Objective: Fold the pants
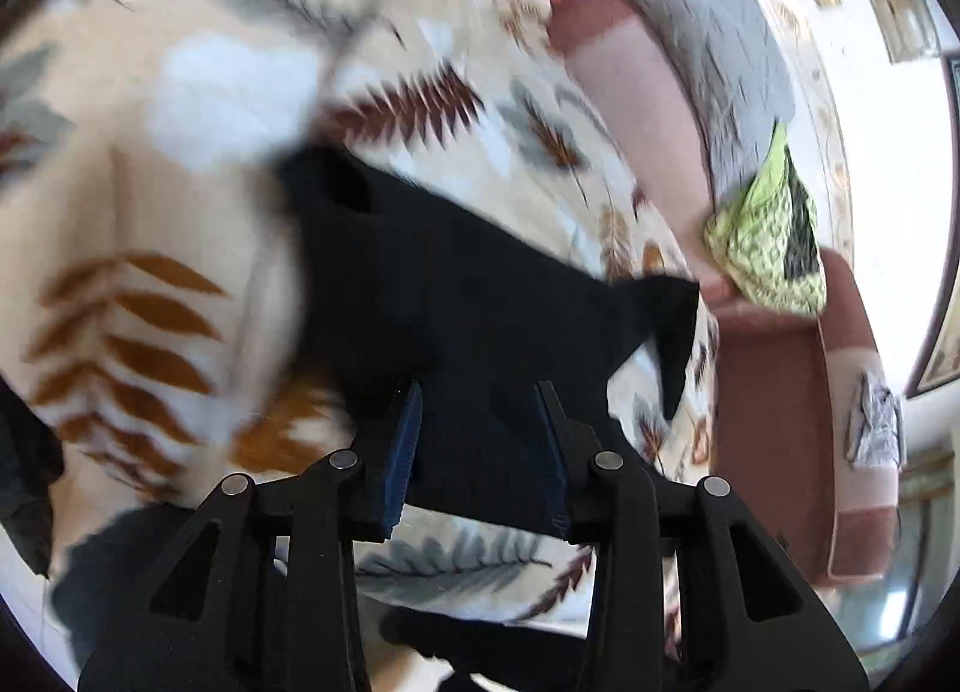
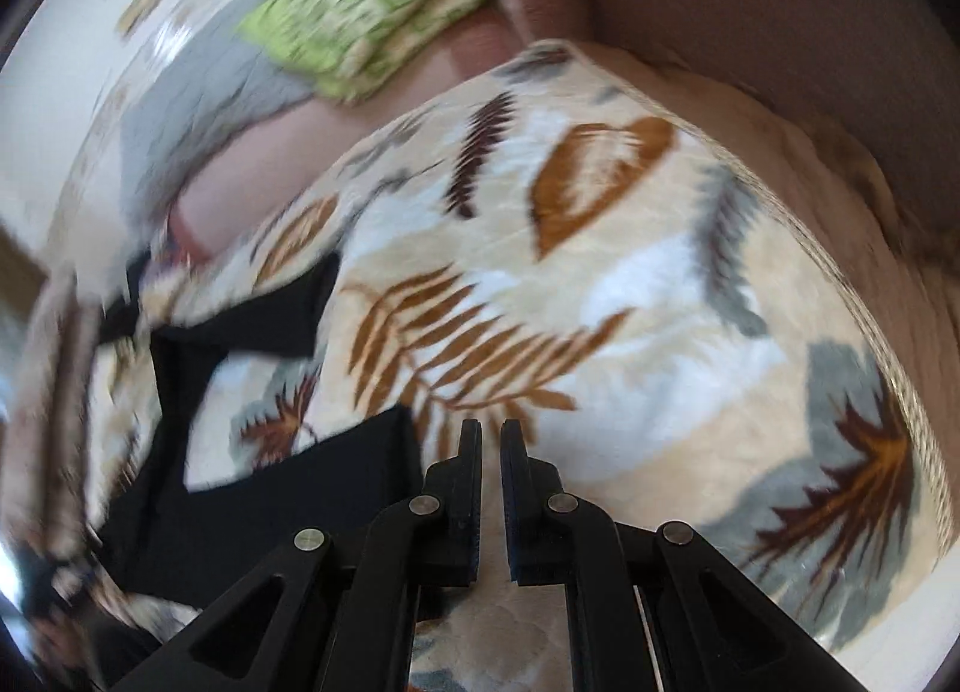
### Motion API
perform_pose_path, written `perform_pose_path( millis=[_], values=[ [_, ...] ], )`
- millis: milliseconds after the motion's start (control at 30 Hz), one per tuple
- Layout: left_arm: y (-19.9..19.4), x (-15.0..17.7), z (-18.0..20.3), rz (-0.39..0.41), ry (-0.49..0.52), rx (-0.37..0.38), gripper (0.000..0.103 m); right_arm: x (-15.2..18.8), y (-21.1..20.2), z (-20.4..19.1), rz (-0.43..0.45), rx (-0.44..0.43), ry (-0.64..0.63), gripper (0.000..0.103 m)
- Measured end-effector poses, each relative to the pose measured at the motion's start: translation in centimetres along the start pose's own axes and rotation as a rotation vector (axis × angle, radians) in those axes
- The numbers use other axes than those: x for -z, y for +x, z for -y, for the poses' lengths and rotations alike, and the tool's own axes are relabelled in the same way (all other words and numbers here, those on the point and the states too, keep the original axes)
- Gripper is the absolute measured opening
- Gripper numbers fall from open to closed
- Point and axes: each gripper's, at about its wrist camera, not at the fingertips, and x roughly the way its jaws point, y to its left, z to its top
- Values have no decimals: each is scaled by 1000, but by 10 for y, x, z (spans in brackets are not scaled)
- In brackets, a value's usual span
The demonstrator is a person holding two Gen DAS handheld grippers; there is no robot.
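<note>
Left gripper (image 1: 480,428) spreading over one black fabric pants (image 1: 444,278) | right gripper (image 2: 491,452) nearly closing, gripping nothing | one leaf-printed cream blanket (image 2: 600,272) lying beneath | one green patterned cushion (image 1: 768,236)

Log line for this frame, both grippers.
left gripper: open over black fabric pants | right gripper: nearly shut, empty | surface: leaf-print cream blanket
</note>
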Motion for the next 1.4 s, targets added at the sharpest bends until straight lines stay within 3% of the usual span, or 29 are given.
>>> perform_pose_path(
  millis=[100, 267, 367, 500, 633, 733, 800, 867, 933, 967, 1000, 1033, 1100, 1300, 1400],
  values=[
    [14, 3, -4, -35, -42, -28, 35, 4, 9, -15, -38, -15, -61, 5],
    [-9, 2, -2, 51, -35, -13, 35, 8, 11, -16, -50, -39, -62, 5],
    [0, -3, -12, 24, -58, -46, 35, 7, 11, -12, -43, -46, -32, 5],
    [28, 2, -20, -78, -96, -29, 35, 5, 7, -3, -39, -66, 19, 5],
    [34, 2, -14, -83, -108, 28, 42, 6, 6, -6, -37, -70, 4, 5],
    [33, 1, -11, -67, -104, 62, 42, 5, 5, -6, -32, -78, 5, 5],
    [28, 0, -12, -43, -104, 76, 36, 2, 3, -11, -13, -69, -17, 5],
    [26, -1, -12, -21, -95, 55, 20, -5, -1, -28, 42, -86, -106, 5],
    [28, 2, -12, -15, -86, 44, 9, -14, -2, -60, 126, -125, -276, 5],
    [26, 2, -11, -3, -78, 44, 9, -17, 0, -74, 157, -125, -358, 7],
    [26, 3, -11, 7, -76, 47, 8, -18, 7, -91, 176, -114, -450, 15],
    [25, 3, -11, 14, -71, 71, 8, -20, 18, -111, 170, -101, -555, 33],
    [23, 3, -14, 25, -79, 109, 8, -21, 49, -143, 109, -91, -738, 48],
    [22, 2, -20, 24, -111, 173, 8, -29, 111, -195, -16, -101, -935, 48],
    [22, 1, -20, 23, -110, 176, 8, -22, 136, -212, -46, -2, -1069, 48]
  ],
)
